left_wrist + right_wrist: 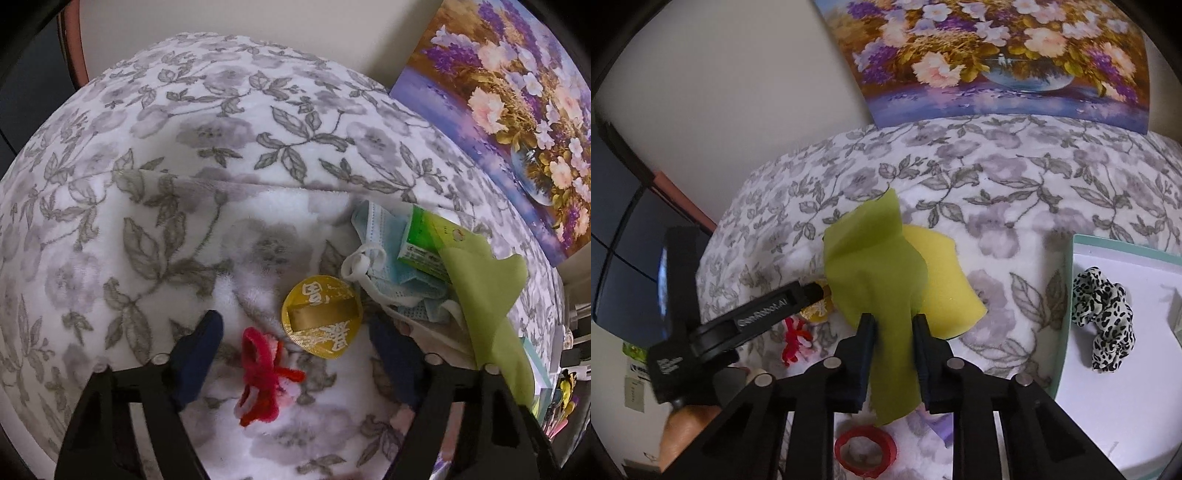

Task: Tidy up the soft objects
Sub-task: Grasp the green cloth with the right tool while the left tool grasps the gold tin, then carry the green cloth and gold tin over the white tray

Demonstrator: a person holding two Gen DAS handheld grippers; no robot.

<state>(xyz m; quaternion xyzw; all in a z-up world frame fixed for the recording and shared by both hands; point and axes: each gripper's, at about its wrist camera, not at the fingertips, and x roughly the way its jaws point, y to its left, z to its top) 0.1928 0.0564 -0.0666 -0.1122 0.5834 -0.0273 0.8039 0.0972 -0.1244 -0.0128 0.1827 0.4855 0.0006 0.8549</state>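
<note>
My right gripper (894, 325) is shut on a lime-green cloth (871, 266), which hangs pinched between its pads above a yellow sponge (942, 280). My left gripper (297, 321) points down at the floral blanket (221, 147), open. Between its fingers lie a red pipe-cleaner bow (262, 373), close to the left finger, and a gold foil disc (321, 317); neither pad touches them. The green cloth (484, 295) hangs at the right of the left wrist view, over a blue face mask (380, 236) and a small green box (421, 240).
A white tray with a teal rim (1067, 295) at the right holds a leopard-print scrunchie (1104, 314). A red tape ring (866, 450) lies under my right gripper. A flower painting (997, 55) leans on the wall behind. The blanket drops off at the left edge.
</note>
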